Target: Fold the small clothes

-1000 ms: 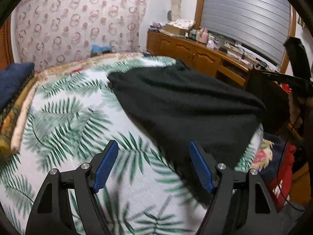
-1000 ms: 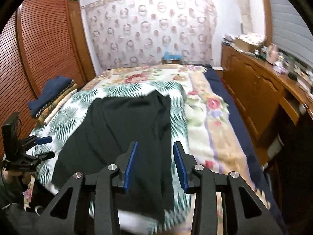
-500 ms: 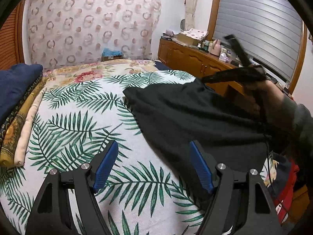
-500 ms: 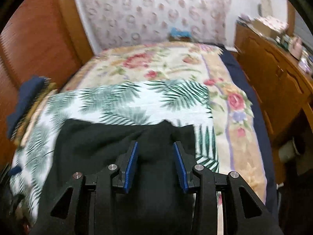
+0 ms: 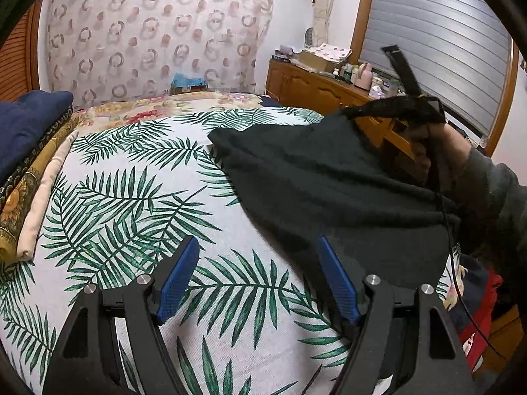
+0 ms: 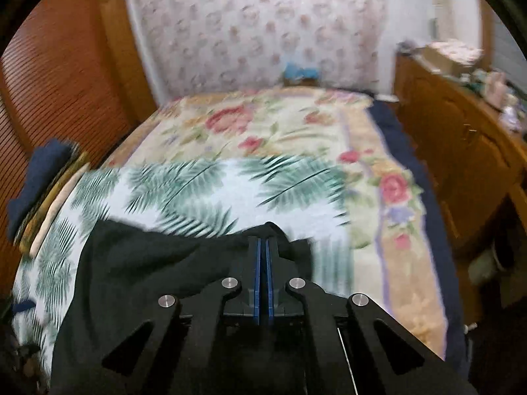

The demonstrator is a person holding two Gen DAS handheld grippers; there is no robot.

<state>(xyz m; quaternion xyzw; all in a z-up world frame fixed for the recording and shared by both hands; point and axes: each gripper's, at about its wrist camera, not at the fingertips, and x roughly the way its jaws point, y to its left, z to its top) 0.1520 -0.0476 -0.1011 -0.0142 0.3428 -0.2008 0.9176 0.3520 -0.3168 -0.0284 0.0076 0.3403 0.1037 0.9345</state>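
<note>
Right gripper [image 6: 263,247] is clamped on the far edge of the dark garment [image 5: 329,181] lying on the palm-print bedspread [image 5: 131,204], lifting it for what looks like fold 1; left gripper [image 5: 258,253] hangs spread, empty, and should next pin the near hem.

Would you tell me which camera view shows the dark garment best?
The left wrist view: the dark garment is sharp, its corner lifted by the right gripper. The right wrist view is blurred, showing only cloth bunched around that shut gripper.
</note>
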